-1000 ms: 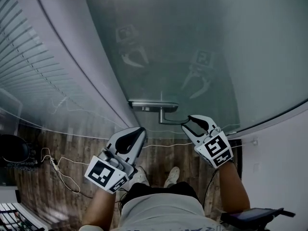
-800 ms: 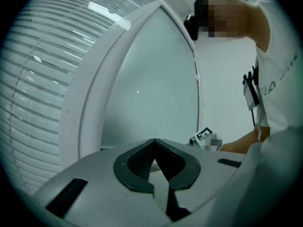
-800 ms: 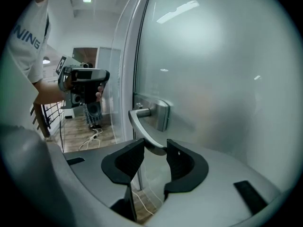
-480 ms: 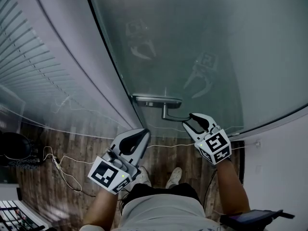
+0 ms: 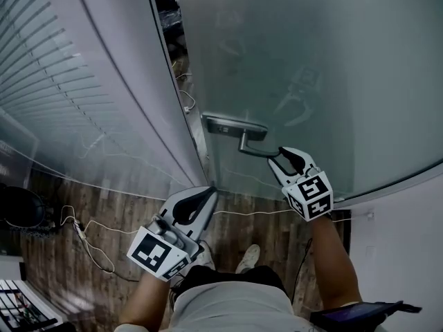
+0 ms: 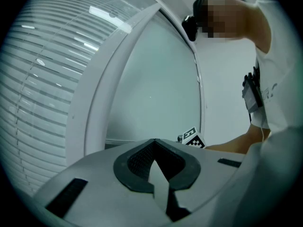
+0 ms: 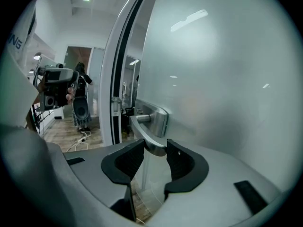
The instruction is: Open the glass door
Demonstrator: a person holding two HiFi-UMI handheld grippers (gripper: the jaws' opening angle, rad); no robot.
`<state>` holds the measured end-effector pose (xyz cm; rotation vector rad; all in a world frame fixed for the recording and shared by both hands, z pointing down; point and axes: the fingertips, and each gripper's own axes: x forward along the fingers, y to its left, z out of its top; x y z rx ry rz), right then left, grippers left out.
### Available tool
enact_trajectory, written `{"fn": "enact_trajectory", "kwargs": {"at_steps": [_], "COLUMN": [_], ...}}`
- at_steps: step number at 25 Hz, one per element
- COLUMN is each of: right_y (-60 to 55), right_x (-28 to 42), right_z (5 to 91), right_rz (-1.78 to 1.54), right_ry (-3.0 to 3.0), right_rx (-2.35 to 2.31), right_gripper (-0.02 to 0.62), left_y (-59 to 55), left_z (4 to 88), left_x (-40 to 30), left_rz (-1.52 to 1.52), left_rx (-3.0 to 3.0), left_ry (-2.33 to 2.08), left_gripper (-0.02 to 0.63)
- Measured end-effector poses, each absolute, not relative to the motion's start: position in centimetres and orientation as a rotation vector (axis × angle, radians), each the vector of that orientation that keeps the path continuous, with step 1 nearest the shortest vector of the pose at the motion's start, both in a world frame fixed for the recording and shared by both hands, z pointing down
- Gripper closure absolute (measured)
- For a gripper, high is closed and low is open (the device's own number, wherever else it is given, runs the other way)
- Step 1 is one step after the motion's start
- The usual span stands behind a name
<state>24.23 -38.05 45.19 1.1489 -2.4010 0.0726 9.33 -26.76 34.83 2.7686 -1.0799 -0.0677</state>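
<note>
The frosted pale-green glass door [image 5: 311, 61] fills the upper right of the head view and stands ajar, a dark gap [image 5: 173, 19] showing between its left edge and the white door frame [image 5: 181, 126]. Its brushed-metal lever handle [image 5: 252, 149] sits low near that edge. The right gripper [image 5: 284, 156] has its black pads pinching the very end of the lever [image 7: 147, 138], angled slightly downward. The left gripper [image 5: 206, 194] hangs lower and apart from the door, jaws pressed together on nothing [image 6: 154, 148]. The likeliest trouble appears to be the grip. The pads hold only the rounded tip of smooth metal, so a pull off the line of the lever could let it slide out. The lever would then spring back and the door would stall. A hard swing could also carry the glass edge towards the frame, or towards the white cables [image 5: 90, 247] trailing over the brown wood-plank floor [image 5: 235, 227] beside the slatted window blinds [image 5: 41, 81]. Those cables seem a snag for feet as well. No maker's name is legible on the door, lever or plate. The gripper cubes carry black-and-white square markers, not words. At the left edge of the right gripper view a cut-off fragment of lettering appears to end in "NG" [image 7: 14, 42].
</note>
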Motion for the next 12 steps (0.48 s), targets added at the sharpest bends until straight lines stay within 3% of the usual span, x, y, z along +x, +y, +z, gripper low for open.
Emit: {"fn": "enact_trajectory", "kwargs": {"at_steps": [12], "right_y": [-43.8], "right_x": [25.7], "right_z": [45.2], "right_rz": [0.079], "right_ry": [-2.379], "right_rx": [1.202], "right_gripper": [0.449], "left_y": [-26.8], "left_z": [34.7], "left_x": [9.7], "left_rz": [-0.093], "left_rx": [2.763], "left_ry": [-1.117], "left_gripper": [0.606]}}
